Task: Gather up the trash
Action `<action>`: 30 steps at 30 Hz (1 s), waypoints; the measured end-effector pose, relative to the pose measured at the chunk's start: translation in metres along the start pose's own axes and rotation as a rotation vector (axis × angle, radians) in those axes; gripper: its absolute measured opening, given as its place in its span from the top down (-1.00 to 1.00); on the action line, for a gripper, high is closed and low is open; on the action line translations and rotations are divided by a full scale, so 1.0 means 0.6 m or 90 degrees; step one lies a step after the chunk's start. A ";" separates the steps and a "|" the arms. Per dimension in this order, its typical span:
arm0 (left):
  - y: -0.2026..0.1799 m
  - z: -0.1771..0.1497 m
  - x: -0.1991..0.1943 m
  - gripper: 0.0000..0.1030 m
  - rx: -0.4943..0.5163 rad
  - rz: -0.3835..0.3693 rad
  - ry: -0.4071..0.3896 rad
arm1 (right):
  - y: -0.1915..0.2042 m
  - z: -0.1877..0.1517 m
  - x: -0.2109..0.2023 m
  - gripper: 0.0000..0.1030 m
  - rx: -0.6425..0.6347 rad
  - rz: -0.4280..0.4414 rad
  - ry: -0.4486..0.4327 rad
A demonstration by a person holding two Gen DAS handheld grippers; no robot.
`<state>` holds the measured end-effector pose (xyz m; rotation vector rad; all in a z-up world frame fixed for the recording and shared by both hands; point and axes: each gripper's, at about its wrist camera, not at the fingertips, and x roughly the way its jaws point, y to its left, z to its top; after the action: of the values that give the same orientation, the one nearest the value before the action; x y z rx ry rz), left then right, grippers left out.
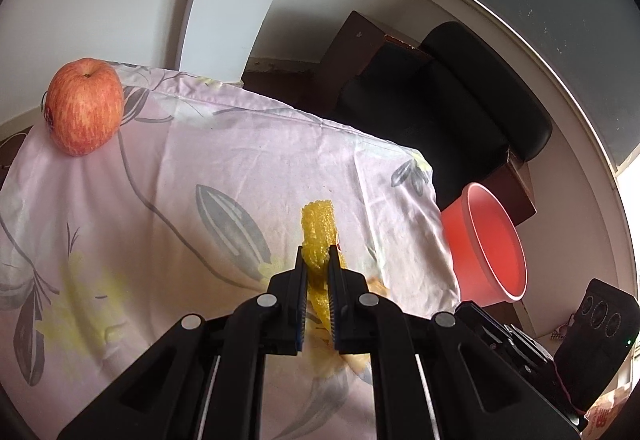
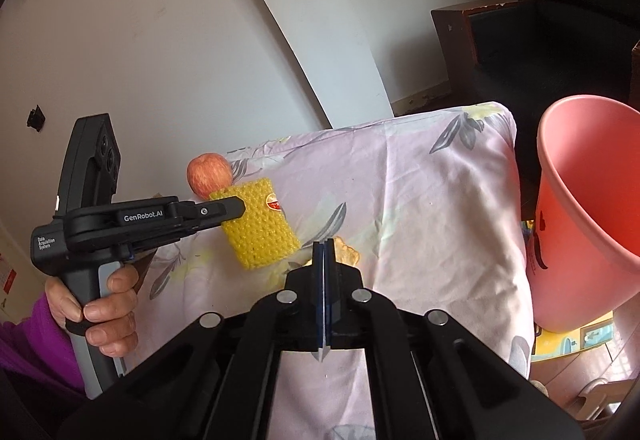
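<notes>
Right view only: hand (image 2: 105,304) on left gripper (image 2: 236,209), fingers clamping yellow foam net (image 2: 262,230). Right gripper (image 2: 325,246) fingers pressed together, empty. Pink bin (image 2: 592,224) at 3 o'clock, cut off. Apple (image 1: 84,106) partly hidden in right view.

Black handheld tools, a bare hand and a purple sleeve

The left tool (image 2: 236,209) is matte black, with a grey handle, white "GenRobot.AI" lettering on its arm, smaller "Data Acquisition System" print behind, a silver screw near the tip and a block with three round lenses above. Bare fingers (image 2: 110,310) with short nails wrap the handle, below a purple sleeve (image 2: 28,352). The right tool (image 2: 324,252) has black linkage arms, round silver pivot pins and blue-edged fingers.
</notes>
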<state>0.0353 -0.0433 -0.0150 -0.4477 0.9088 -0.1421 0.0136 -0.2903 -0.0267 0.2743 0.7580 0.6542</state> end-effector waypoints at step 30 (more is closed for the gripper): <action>-0.010 -0.021 -0.013 0.84 0.013 -0.022 0.007 | -0.087 -0.044 -0.008 0.32 0.107 -0.086 0.036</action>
<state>0.0211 -0.0500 -0.0134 -0.4446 0.9106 -0.1858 0.0153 -0.3335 -0.0661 0.3566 0.8800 0.4719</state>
